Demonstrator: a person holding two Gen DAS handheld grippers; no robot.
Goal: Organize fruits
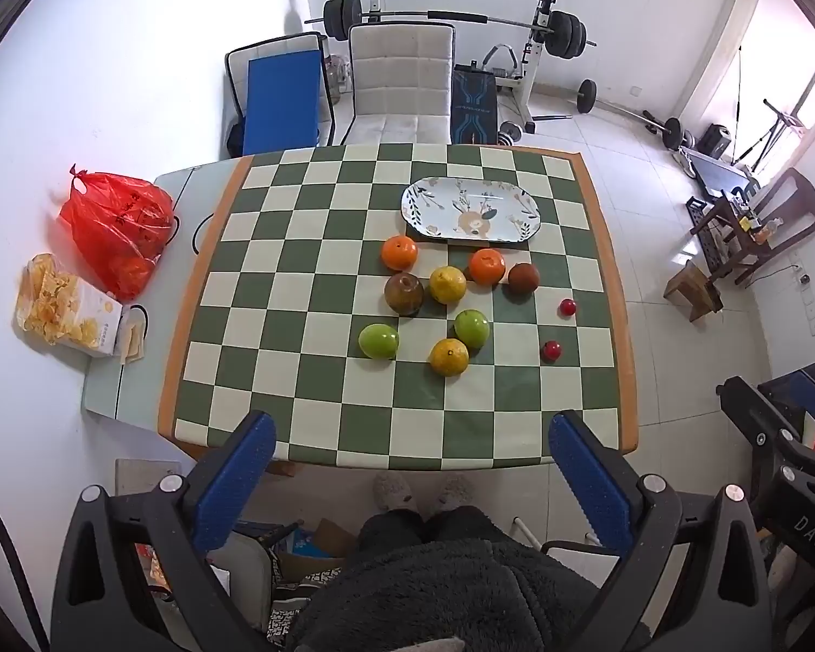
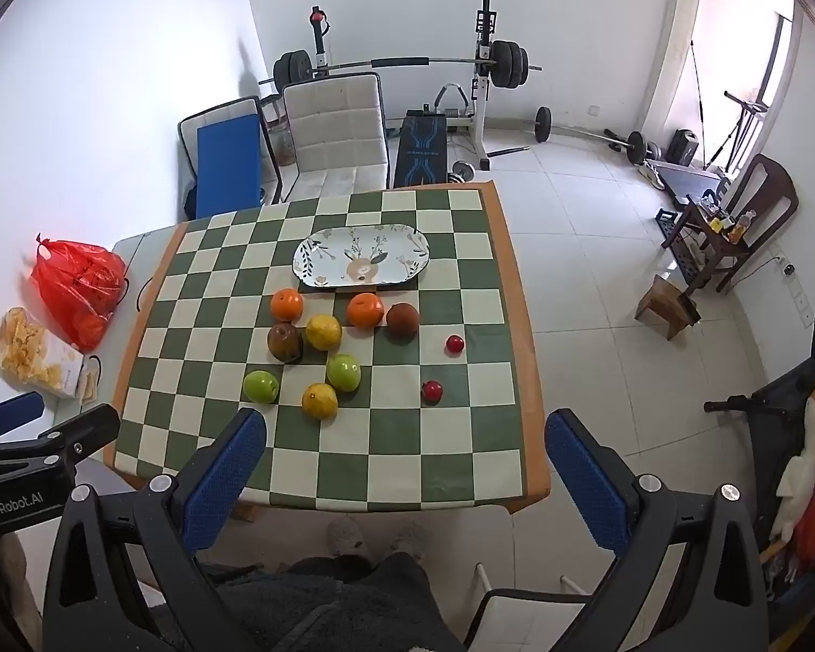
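Observation:
Several fruits lie loose on the checkered tablecloth [image 1: 277,293]: two oranges [image 1: 399,252] [image 1: 487,266], two yellow citrus [image 1: 447,284] [image 1: 449,357], two green apples [image 1: 378,340] [image 1: 471,328], two brown fruits [image 1: 403,294] [image 1: 523,276] and two small red fruits [image 1: 568,307] [image 1: 551,350]. An empty oval plate with a deer print [image 1: 470,211] [image 2: 361,256] sits behind them. My left gripper [image 1: 412,437] is open and empty, above the table's near edge. My right gripper [image 2: 405,437] is open and empty, also above the near edge, towards the right corner.
A red plastic bag [image 1: 117,225] and a snack box [image 1: 65,301] lie on the bare table part at left. A white chair [image 1: 399,84] stands behind the table. Gym equipment [image 1: 538,43] fills the back of the room. My legs and slippers [image 1: 421,491] are below.

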